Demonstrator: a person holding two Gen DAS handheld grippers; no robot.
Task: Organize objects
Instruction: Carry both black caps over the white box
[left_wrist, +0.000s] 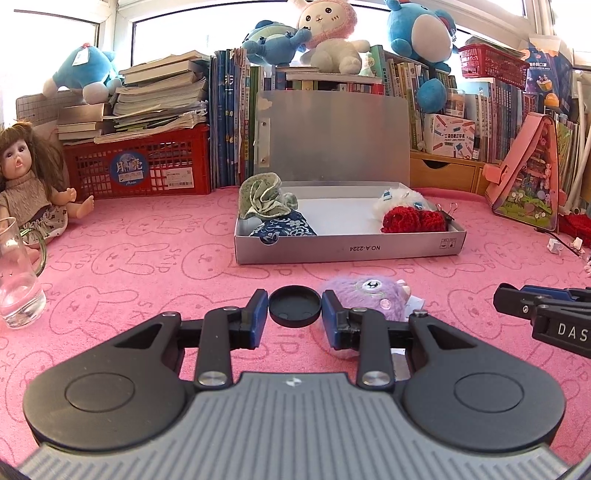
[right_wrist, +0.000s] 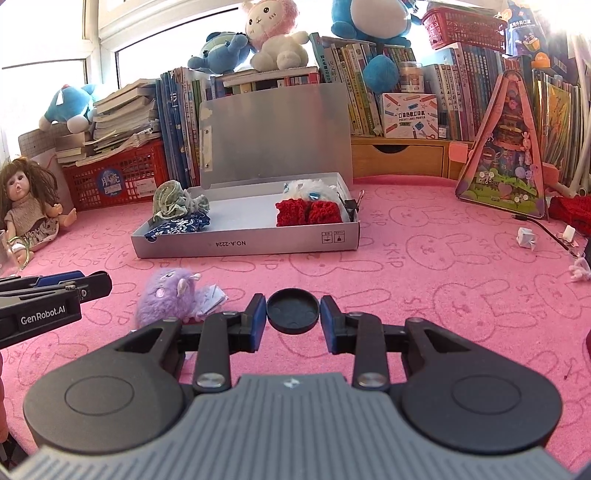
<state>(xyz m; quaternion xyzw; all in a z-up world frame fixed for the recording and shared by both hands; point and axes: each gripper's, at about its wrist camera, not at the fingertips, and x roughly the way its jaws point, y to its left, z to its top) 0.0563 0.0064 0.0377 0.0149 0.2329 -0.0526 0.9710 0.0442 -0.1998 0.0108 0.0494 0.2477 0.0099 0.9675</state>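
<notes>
purple fluffy toy (right_wrist: 166, 299) on counter (right_wrist: 424, 280): soft, light (squashy), grab round middle. both jaws closed, holding nothing.

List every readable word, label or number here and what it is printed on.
"NO.A-2224", upside down: front wall of the open silver cardboard box.
"SKIP": pink bunny-print table cloth.
"GenRobot.AI": left hand-held gripper.
"DAS", cut off: right hand-held gripper.
"Moon": sticker on the red plastic crate.
Book spines: too small.
</notes>
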